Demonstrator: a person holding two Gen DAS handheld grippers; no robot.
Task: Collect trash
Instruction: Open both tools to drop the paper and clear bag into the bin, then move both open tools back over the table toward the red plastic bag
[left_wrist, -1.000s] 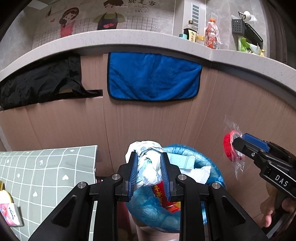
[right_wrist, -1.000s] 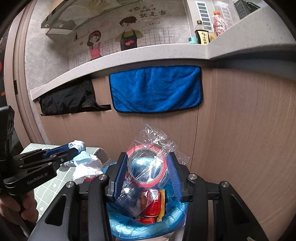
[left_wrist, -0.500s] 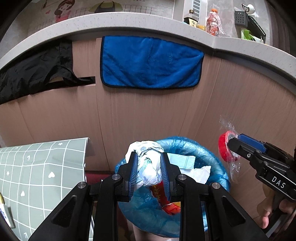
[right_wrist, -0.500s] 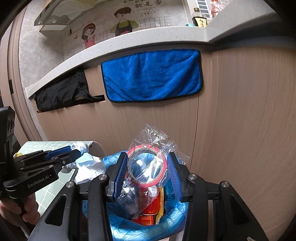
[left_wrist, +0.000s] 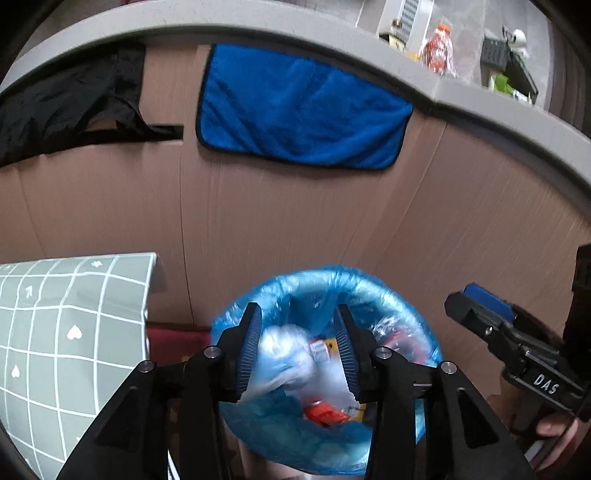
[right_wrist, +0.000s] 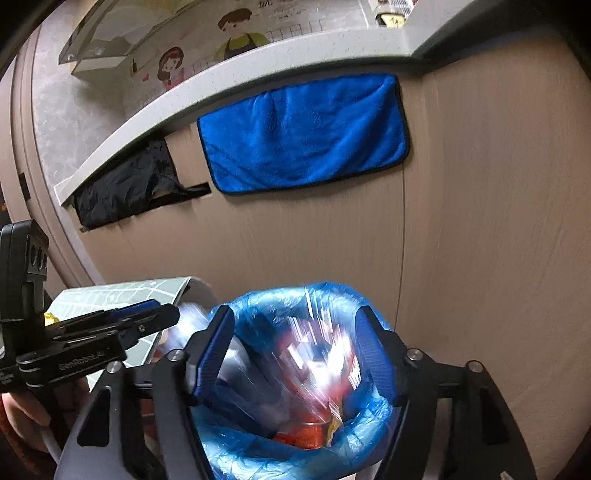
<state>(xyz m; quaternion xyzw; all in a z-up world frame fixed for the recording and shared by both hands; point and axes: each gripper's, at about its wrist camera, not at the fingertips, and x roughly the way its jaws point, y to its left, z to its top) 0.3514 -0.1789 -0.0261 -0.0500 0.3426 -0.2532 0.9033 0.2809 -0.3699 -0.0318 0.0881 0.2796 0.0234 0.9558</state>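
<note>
A trash bin lined with a blue bag (left_wrist: 402, 295) (right_wrist: 266, 306) stands against the wooden cabinet. My left gripper (left_wrist: 298, 349) is open above it, and a blurred white crumpled tissue (left_wrist: 284, 354) is dropping between its fingers into the bin. My right gripper (right_wrist: 295, 354) is open above the bin too, and the blurred clear wrapper with a red ring (right_wrist: 317, 354) is falling between its fingers. The right gripper (left_wrist: 476, 306) also shows in the left wrist view, the left gripper (right_wrist: 162, 317) in the right wrist view. Orange and yellow wrappers (left_wrist: 325, 413) lie in the bin.
A blue towel (left_wrist: 299, 107) and a black cloth (left_wrist: 70, 103) hang on the cabinet front under the grey countertop (left_wrist: 258, 18). A table with a grey checked cloth (left_wrist: 74, 332) stands left of the bin. Bottles (left_wrist: 439, 48) stand on the counter.
Both grippers have opened over the bin. The tissue has left the left gripper and the wrapper with the red ring has left the right one; both are falling into the bin.
</note>
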